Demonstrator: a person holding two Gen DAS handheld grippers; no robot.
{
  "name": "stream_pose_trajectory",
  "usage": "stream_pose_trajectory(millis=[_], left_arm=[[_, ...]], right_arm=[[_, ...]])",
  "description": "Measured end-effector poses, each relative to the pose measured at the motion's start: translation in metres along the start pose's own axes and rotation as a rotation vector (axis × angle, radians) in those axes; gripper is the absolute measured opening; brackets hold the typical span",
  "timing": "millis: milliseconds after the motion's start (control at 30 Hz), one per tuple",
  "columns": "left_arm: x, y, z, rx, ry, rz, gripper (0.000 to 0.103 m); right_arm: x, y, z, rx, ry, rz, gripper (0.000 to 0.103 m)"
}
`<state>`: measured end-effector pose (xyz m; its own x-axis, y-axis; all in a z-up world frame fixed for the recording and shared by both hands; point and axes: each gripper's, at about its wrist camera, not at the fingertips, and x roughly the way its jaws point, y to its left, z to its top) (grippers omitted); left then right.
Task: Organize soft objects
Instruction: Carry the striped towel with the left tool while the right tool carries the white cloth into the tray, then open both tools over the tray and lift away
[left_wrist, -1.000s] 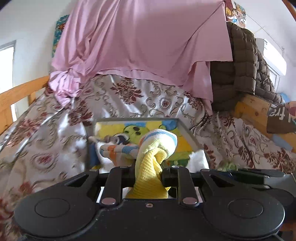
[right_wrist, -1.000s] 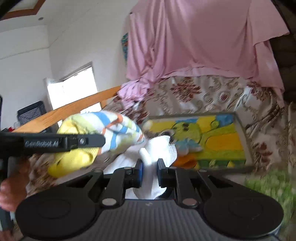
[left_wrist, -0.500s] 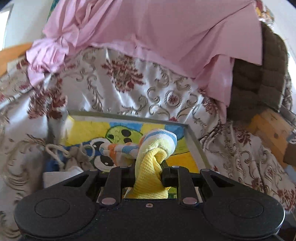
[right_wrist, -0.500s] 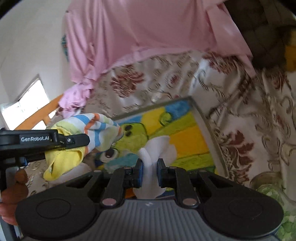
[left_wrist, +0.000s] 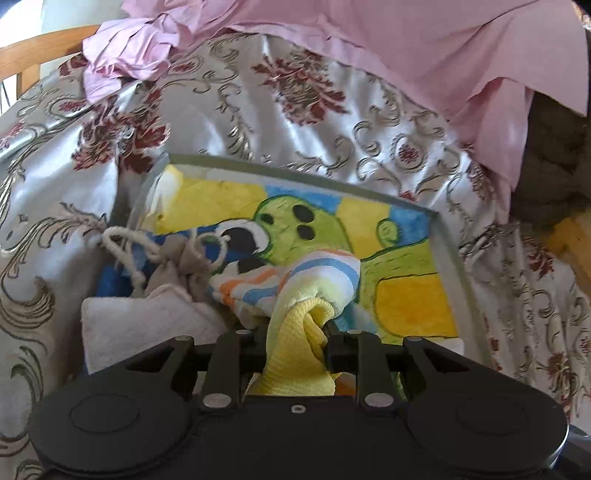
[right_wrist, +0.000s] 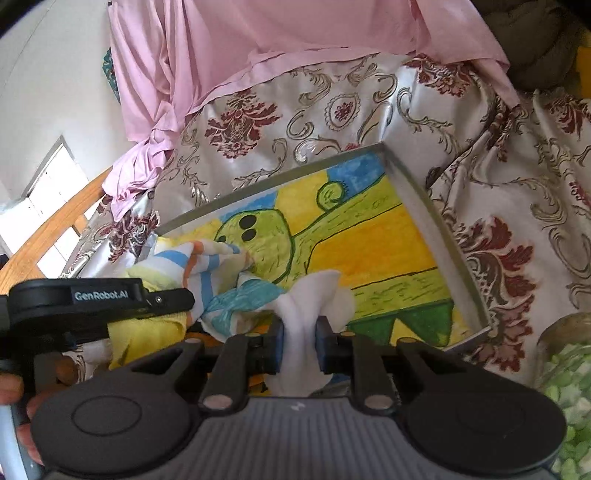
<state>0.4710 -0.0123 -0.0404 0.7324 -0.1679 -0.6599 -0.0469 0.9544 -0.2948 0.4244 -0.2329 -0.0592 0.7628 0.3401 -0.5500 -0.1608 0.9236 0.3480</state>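
Both grippers hang low over the tray (left_wrist: 448, 266), whose floor carries a bright cartoon drawing and which lies on the floral bedspread (left_wrist: 258, 122). The left gripper (left_wrist: 297, 341) has the yellow striped cloth (left_wrist: 295, 288) bunched between its narrow-set jaws, which are opening; the cloth's striped end already droops onto the tray floor near the drawstring pouch (left_wrist: 173, 262) and the folded white towel (left_wrist: 147, 325) at the left. The right gripper (right_wrist: 298, 345) has the white cloth (right_wrist: 312, 295) pinched between its blue pads (right_wrist: 277, 345), its jaws also opening, over the tray's near middle. To do this release well, it seems best to let each bundle settle on the tray floor before the jaws part fully, then draw back along the fingers so no fold snags and drags out; keeping the white cloth clear of the striped one, just left of it, would leave the pile tidier. A second ago both cloths were carried higher and short of the tray, clamped tighter, with the room wall and window in view; now the tray fills the frames and the grips are loosening.
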Motion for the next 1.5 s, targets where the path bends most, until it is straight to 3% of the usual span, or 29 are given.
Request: stream_pose_trajectory(millis=[100, 267, 500, 800, 1233, 1500], left_arm=[[-0.001, -0.001, -0.002, 0.015, 0.003, 0.026, 0.031], [-0.005, -0.004, -0.002, 0.038, -0.006, 0.073, 0.047], [-0.020, -0.005, -0.002, 0.056, -0.033, 0.126, 0.065], [-0.059, 0.000, -0.005, 0.058, -0.086, 0.155, 0.078], [-0.156, -0.011, -0.026, 0.089, -0.236, 0.148, 0.098], [-0.220, -0.017, -0.057, 0.110, -0.340, 0.137, 0.102]], right_arm=[[0.001, 0.001, -0.001, -0.001, 0.005, 0.005, 0.032], [0.001, 0.001, -0.002, 0.005, 0.007, 0.005, 0.040], [-0.005, 0.003, -0.001, -0.004, -0.006, 0.001, 0.063], [-0.034, 0.010, 0.005, -0.008, -0.059, 0.008, 0.084], [-0.126, 0.037, 0.004, -0.090, -0.257, -0.012, 0.103], [-0.192, 0.055, -0.017, -0.091, -0.378, 0.000, 0.103]])
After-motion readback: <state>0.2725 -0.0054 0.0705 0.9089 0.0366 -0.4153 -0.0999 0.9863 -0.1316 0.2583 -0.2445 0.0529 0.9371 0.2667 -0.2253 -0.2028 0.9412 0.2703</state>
